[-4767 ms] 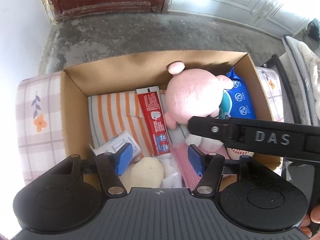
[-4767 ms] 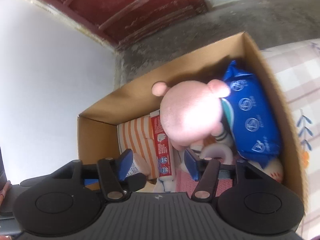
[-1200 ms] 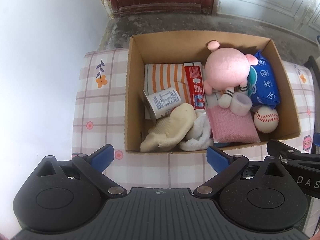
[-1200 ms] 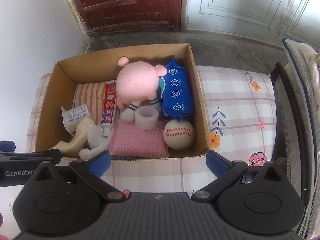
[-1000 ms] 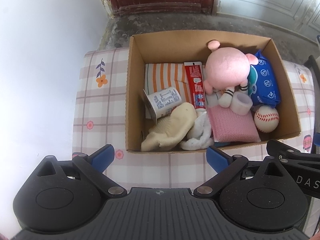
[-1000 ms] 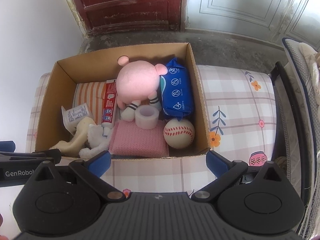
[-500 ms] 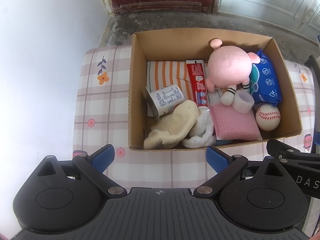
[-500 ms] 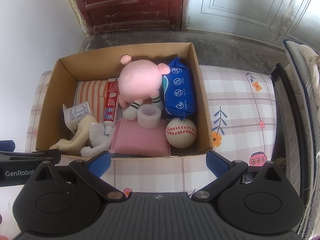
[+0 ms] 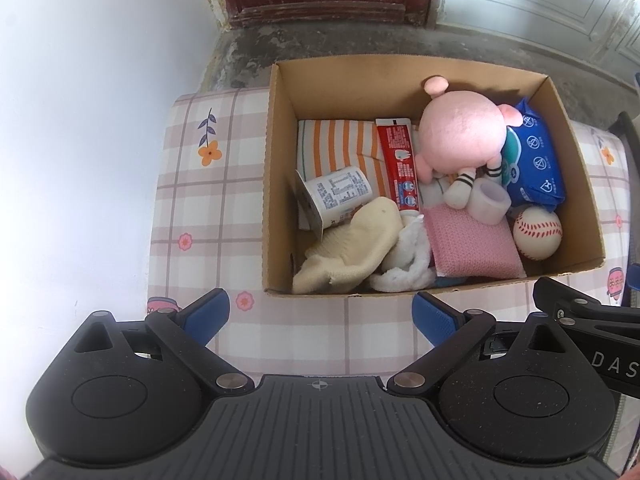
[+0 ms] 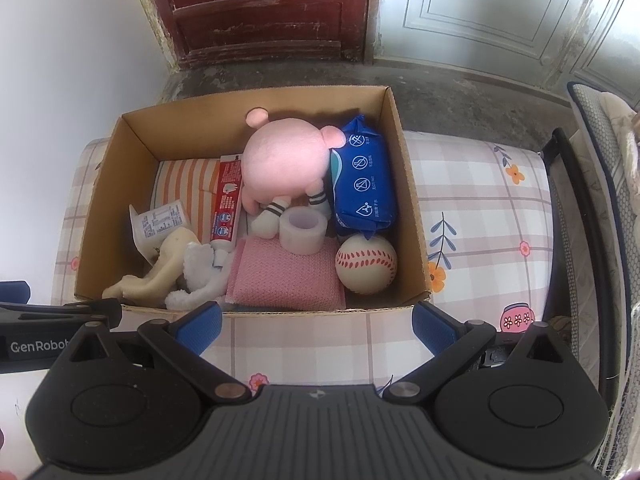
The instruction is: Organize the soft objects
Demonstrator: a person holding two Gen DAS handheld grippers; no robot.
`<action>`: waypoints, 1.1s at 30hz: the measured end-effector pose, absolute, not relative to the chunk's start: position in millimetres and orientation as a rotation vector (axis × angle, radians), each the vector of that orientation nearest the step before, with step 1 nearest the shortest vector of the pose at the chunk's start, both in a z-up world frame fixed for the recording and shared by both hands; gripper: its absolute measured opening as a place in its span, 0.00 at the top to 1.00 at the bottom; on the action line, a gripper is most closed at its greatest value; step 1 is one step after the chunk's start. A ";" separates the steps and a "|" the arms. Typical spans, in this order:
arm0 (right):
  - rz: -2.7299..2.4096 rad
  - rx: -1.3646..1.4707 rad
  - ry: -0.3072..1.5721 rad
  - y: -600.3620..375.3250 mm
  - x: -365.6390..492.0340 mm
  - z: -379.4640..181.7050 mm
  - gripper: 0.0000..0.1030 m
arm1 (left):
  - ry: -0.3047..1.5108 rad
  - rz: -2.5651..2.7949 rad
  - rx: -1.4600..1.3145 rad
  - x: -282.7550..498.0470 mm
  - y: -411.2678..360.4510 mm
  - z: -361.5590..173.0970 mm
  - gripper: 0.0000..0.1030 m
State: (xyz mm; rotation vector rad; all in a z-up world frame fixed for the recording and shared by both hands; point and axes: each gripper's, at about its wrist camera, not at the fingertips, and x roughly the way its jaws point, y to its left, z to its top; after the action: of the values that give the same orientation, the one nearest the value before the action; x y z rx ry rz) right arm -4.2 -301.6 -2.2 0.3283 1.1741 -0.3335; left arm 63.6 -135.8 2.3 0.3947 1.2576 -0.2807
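A room with a white wall on the left, a dark red door at the back and a pale panelled door beside it is seen past a rough concrete floor. Most of the lower view is taken up by a table covered in a plaid cloth with little flowers, and a mesh-edged cushion thing is glimpsed off to the right, not really identifiable.

An open cardboard box is set on the table, and pretty much everything soft is packed in there already. The back right is filled by a pink plush toy, face down, pressed against a blue wipes pack that's wedged along the right wall. An orange striped cloth is laid flat at the back left, with a red toothpaste tube lying across its right edge. A pink knitted cloth is spread at the front, a clear tape roll is perched on its far edge, touching the plush's feet. A baseball is tucked in the front right corner. At the front left a cream sock and a white fluffy cloth are bunched together, with a tipped-over yogurt cup just behind.

The left gripper and right gripper are both held spread wide with nothing in them, parked over the table just short of the box's front wall.
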 end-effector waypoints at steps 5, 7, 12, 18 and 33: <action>-0.335 0.322 1.175 -301.1 -3.9 -0.8 0.00 | 1.258 -0.281 0.394 63.5 -135.5 2.5 0.05; -0.334 0.322 1.175 -301.4 -3.8 -0.4 0.00 | 1.258 -0.282 0.394 63.3 -134.5 2.9 0.05; -0.334 0.318 1.175 -301.8 -3.7 -0.3 0.00 | 1.258 -0.280 0.393 63.2 -135.0 3.1 0.05; -0.334 0.317 1.173 -301.4 -4.0 0.3 0.00 | 1.257 -0.281 0.393 62.8 -132.7 4.0 0.05; -0.335 0.317 1.173 -298.8 -5.7 1.1 0.00 | 1.258 -0.283 0.394 61.7 -130.4 4.7 0.05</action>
State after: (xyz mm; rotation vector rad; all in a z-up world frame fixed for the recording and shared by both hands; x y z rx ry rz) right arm -5.7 -298.8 1.1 0.3165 1.1729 -0.3348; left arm 61.7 -130.4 4.7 0.3940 1.2579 -0.2826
